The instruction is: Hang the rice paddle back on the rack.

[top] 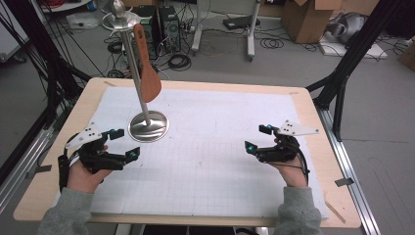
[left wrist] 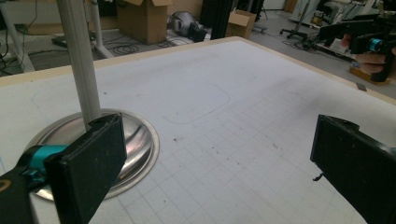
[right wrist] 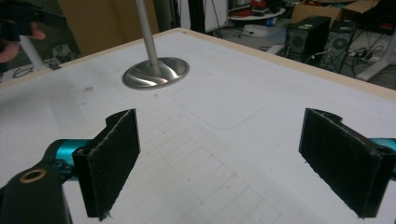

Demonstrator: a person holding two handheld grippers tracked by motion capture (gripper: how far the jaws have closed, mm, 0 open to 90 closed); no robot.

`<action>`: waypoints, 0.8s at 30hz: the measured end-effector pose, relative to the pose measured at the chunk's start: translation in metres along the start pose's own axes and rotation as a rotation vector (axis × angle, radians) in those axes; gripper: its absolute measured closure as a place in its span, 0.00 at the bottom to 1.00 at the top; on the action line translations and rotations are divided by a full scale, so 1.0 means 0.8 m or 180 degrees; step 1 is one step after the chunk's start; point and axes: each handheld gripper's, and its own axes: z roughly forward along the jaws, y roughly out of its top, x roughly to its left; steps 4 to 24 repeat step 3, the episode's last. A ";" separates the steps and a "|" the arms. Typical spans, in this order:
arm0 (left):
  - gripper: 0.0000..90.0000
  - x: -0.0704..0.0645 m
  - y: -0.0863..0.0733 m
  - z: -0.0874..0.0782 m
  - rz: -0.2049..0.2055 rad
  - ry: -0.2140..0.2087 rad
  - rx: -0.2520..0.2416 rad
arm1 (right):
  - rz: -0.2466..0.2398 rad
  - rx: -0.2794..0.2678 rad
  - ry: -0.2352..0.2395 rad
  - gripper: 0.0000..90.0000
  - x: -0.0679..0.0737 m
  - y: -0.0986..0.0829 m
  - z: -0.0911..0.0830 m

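A steel stand with a round base [top: 148, 126] and a tall pole [top: 131, 58] rises at the left middle of the white gridded mat [top: 210, 166]. A brown wooden spatula [top: 147, 73] hangs from the stand's top, blade down. My left gripper [top: 126, 144] hovers just in front of the base, open with nothing between its jaws. In the left gripper view the gripper [left wrist: 219, 158] frames bare mat, with the base [left wrist: 140, 140] beside its left jaw. My right gripper [top: 257, 138] is open and empty at the mat's right side. From the right gripper [right wrist: 224, 154] the base [right wrist: 156, 72] lies farther off.
The mat lies on a wooden table [top: 54, 166] with its rim showing all around. Black frame legs [top: 342, 73], computer towers [top: 164, 24], cables and cardboard boxes [top: 306, 19] stand on the floor beyond the far edge. A faint rounded outline [right wrist: 219, 107] is drawn on the mat.
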 end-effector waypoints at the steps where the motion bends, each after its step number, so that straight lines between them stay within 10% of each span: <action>1: 0.04 0.000 0.000 -0.001 -0.0003 0.0011 -0.0013 | 0.0018 -0.0017 -0.0010 0.12 0.000 0.000 -0.001; 24: 0.04 -0.001 0.001 -0.002 0.0002 0.0022 -0.0020 | 0.0001 -0.0061 -0.0008 0.12 0.000 0.000 -0.002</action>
